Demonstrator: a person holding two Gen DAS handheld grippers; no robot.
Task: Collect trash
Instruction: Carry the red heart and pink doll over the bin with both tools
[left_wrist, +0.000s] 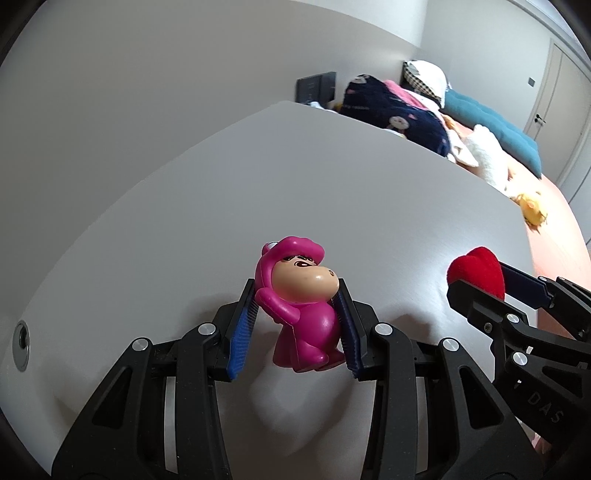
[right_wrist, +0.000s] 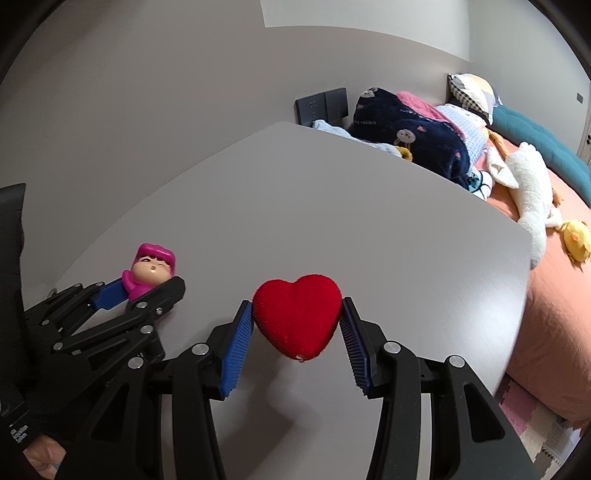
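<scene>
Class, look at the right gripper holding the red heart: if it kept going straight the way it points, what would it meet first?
Probably the bare grey table: the right gripper, shut on the red heart, points down at it with nothing between, though depth is uncertain.

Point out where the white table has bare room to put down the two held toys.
The table is bare from both grippers out to its far corner by the wall sockets. Its right edge borders the bed, crowded with the navy blanket and plush toys. A round grommet marks the near-left.

Left gripper (left_wrist: 295, 321) has its jaws clamped on a pink figurine (left_wrist: 301, 306) above the grey tabletop (left_wrist: 258, 192), right gripper (left_wrist: 491, 284) off to the side squeezing a red heart (left_wrist: 478, 271), messy bed (left_wrist: 517, 177) behind.
</scene>
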